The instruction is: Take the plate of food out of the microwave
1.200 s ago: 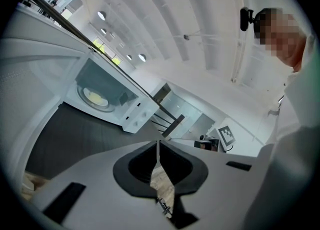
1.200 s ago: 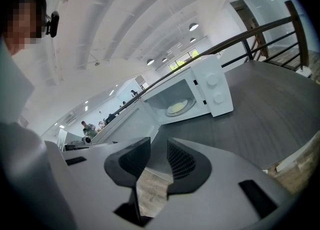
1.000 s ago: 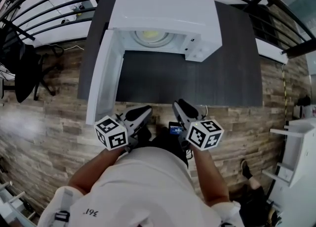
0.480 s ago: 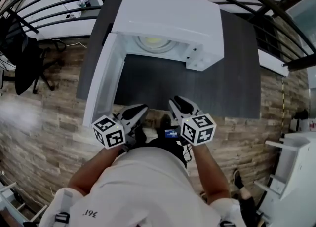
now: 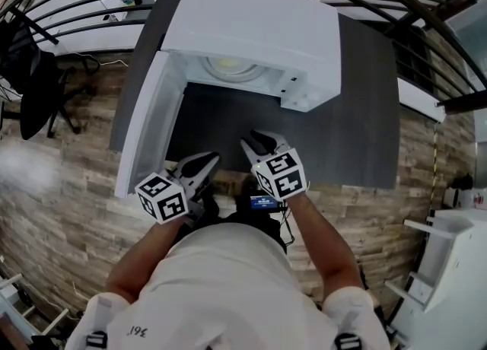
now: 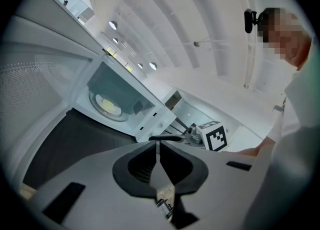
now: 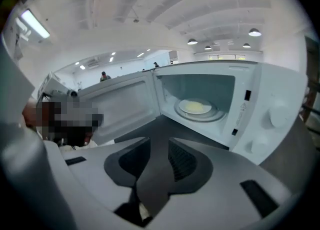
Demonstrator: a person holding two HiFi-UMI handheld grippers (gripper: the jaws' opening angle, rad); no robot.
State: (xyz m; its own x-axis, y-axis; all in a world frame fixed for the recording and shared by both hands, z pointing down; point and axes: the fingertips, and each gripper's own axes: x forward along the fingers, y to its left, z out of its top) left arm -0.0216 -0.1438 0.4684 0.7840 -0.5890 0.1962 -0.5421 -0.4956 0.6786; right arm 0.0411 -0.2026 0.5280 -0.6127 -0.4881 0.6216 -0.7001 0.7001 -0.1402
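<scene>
A white microwave (image 5: 251, 29) stands on a dark table (image 5: 358, 135) with its door (image 5: 148, 124) swung open to the left. Inside it, a white plate with pale yellow food (image 5: 228, 67) rests on the turntable; the same plate (image 7: 195, 107) shows in the right gripper view and more distantly as the plate (image 6: 107, 105) in the left gripper view. My left gripper (image 5: 199, 166) hangs at the table's near edge, shut and empty. My right gripper (image 5: 255, 141) is over the table in front of the opening, its jaws a little apart with nothing between them.
The open door (image 7: 120, 106) stands as a wall along the left of the way in. The microwave's control panel (image 7: 277, 114) is to the right of the opening. Black railings and a chair (image 5: 34, 97) lie beyond, with a white shelf unit (image 5: 449, 265) at the right.
Both grippers have moved forward toward the microwave; the right one has gone further, out over the table. The left stays shut.
</scene>
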